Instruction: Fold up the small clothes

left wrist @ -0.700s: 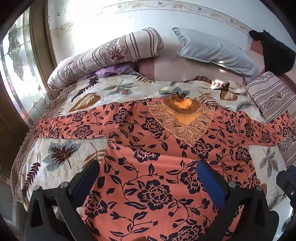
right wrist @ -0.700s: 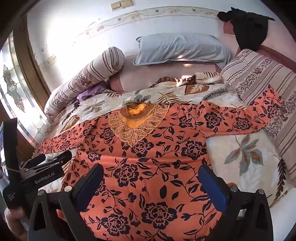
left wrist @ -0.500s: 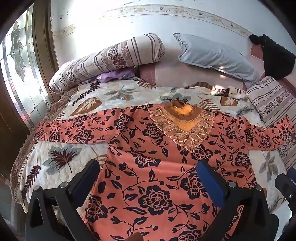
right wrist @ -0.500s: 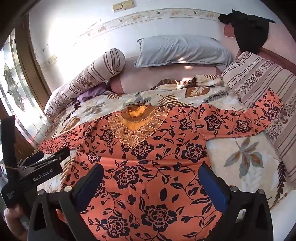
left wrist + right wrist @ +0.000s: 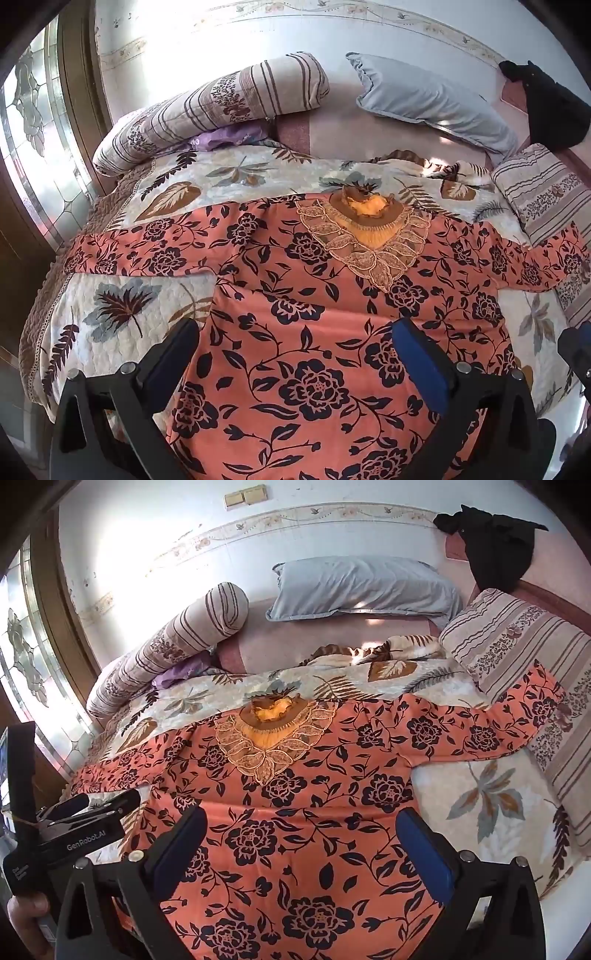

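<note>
Nearest in the left wrist view, the left gripper [image 5: 295, 345] has its fingers [image 5: 419, 356] spread wide and released, hanging above the lower part of an orange flowered dress [image 5: 314, 332] without touching it. The cloth shows between the two fingers and runs under both of them; the left finger sits over the dress's left edge, where it meets the leaf-print quilt [image 5: 110, 332].

In the right wrist view the right gripper [image 5: 301, 836] is likewise wide open and holds nothing, its fingers [image 5: 424, 845] over the skirt of the same dress. The left gripper's black body shows at the left edge, gripped by a hand [image 5: 26, 923].

The dress lies flat and face up on the bed, both sleeves stretched out sideways. Farther up is its lace collar [image 5: 364, 236]. The right sleeve [image 5: 517, 720] reaches onto a striped pillow [image 5: 524, 646].

Beyond the quilt lie a striped bolster [image 5: 221, 107], a bit of purple cloth [image 5: 221, 136] beneath it, and a grey pillow [image 5: 432, 99]. A black garment [image 5: 495, 550] hangs at the far right.
</note>
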A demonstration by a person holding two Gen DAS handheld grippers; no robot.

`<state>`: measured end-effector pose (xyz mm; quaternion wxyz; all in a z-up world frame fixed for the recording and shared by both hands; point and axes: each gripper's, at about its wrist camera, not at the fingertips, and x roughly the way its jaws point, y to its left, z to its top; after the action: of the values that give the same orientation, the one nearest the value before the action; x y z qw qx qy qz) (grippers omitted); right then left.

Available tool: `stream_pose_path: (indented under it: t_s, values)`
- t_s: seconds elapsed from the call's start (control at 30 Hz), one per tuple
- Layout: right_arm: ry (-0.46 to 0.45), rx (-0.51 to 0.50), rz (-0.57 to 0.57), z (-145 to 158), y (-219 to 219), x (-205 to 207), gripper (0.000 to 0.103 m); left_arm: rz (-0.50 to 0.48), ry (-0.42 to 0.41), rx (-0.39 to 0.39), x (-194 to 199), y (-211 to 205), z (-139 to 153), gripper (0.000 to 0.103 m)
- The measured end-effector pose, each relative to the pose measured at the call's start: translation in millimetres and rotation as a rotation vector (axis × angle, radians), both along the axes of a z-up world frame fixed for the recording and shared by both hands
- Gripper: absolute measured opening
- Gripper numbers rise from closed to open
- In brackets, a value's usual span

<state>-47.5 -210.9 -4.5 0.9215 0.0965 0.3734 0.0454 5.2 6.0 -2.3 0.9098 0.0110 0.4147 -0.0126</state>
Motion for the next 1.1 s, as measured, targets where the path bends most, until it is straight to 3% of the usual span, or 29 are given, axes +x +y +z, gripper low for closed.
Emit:
stream_pose_path:
  t_s: [1.1]
  values:
    - [-0.033,-0.008,0.001,11,5,-2,0.103,-0.013,0.001,-0.017,-2,3,6,0.103]
